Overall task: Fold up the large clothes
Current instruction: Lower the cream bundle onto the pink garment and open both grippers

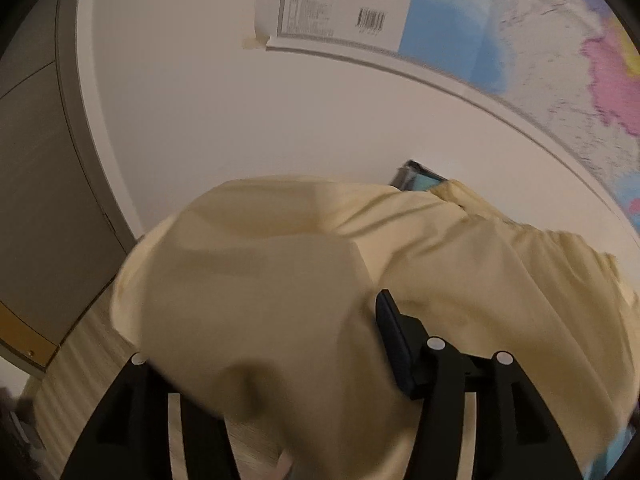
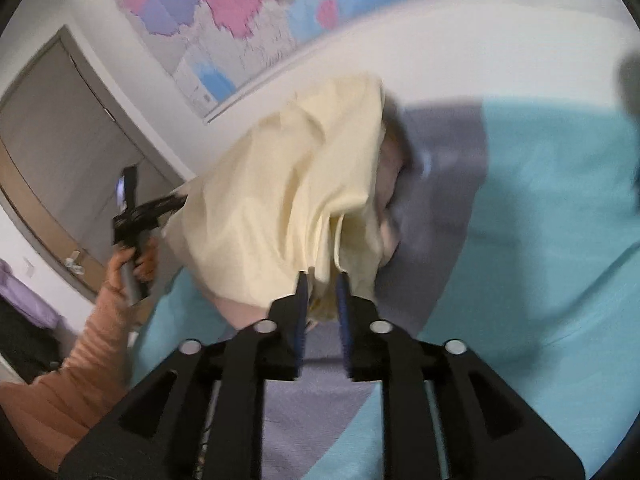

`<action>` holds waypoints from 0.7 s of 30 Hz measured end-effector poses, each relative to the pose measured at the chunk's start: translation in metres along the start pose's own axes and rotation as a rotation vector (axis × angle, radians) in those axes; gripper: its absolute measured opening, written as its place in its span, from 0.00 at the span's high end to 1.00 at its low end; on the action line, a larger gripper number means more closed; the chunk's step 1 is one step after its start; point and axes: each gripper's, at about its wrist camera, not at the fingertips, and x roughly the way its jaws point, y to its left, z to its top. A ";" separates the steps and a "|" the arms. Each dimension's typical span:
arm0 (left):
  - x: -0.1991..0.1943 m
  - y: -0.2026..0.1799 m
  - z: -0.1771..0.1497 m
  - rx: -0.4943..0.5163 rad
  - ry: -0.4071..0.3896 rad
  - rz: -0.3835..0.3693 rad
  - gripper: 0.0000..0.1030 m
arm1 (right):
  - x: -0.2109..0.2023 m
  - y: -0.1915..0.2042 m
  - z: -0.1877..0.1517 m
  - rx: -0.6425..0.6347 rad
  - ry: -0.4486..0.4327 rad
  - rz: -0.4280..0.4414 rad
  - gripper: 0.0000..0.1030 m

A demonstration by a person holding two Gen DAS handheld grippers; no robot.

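1. The pale yellow garment hangs in the air, bunched and creased, above the bed with its teal and grey cover — no neat fold shows yet.
2. The right claw has its blue pads nearly together, pinching a gathered edge of the cloth.
3. The left claw is draped by the fabric; one pad shows, the other is hidden, so its opening cannot be told — though the cloth appears carried by it.
4. Judged from this, the task is early: spreading flat and folding remain.
5. Behind, a wall map and a door.
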 end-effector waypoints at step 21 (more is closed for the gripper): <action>-0.076 -0.037 -0.017 0.012 -0.221 -0.119 0.27 | 0.083 -0.017 0.035 0.085 0.109 0.028 0.55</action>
